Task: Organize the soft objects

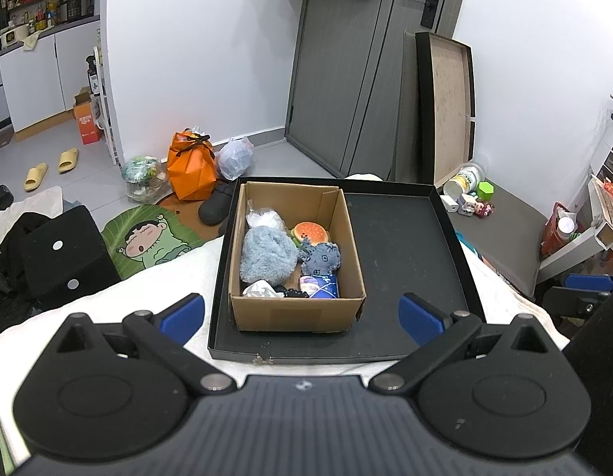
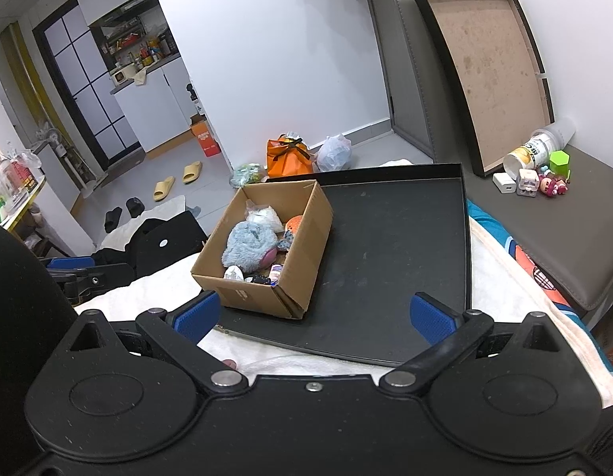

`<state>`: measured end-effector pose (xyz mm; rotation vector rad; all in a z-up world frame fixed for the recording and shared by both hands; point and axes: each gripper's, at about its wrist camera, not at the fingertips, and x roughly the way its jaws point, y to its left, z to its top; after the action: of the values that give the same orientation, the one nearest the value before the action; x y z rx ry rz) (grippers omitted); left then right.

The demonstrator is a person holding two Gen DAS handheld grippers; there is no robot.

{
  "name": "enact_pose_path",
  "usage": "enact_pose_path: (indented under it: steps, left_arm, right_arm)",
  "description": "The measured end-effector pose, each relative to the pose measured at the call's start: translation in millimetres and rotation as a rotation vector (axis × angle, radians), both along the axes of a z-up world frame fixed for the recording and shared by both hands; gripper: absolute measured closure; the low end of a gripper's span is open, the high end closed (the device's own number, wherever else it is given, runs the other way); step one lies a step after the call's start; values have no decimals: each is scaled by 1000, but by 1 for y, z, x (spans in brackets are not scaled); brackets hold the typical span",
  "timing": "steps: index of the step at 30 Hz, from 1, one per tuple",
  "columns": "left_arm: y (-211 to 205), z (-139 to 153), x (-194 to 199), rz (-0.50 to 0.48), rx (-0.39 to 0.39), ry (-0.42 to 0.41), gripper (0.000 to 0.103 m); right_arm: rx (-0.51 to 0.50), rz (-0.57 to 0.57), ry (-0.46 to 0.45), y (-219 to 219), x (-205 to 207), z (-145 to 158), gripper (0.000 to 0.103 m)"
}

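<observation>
A cardboard box [image 1: 296,313] sits in the left part of a shallow black tray [image 1: 401,246] on a white blanket. It holds a fluffy light-blue plush [image 1: 266,254], a burger toy [image 1: 310,232], a grey-blue stitched plush [image 1: 322,258], a white bagged item [image 1: 262,216] and small things at the front. The box [image 2: 258,297], the tray [image 2: 393,238] and the blue plush [image 2: 248,244] also show in the right wrist view. My left gripper [image 1: 302,319] is open and empty, just in front of the box. My right gripper [image 2: 316,317] is open and empty over the tray's near edge.
A black tray lid [image 1: 449,103] leans on the wall behind. Small toys and a jar [image 2: 536,166] lie on a grey bench at the right. An orange bag [image 1: 189,170], plastic bags and slippers are on the floor at the left. A black cube [image 1: 64,254] stands left.
</observation>
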<state>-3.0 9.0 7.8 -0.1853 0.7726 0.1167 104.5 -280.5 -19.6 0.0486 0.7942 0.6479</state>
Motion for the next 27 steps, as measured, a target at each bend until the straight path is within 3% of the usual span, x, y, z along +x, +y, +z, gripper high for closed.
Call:
enact_pose_path:
  steps: [27]
  left_arm:
    - [-1, 4, 0, 0, 12, -8, 0]
  right_arm:
    - [-8, -4, -6, 0, -1, 2, 0]
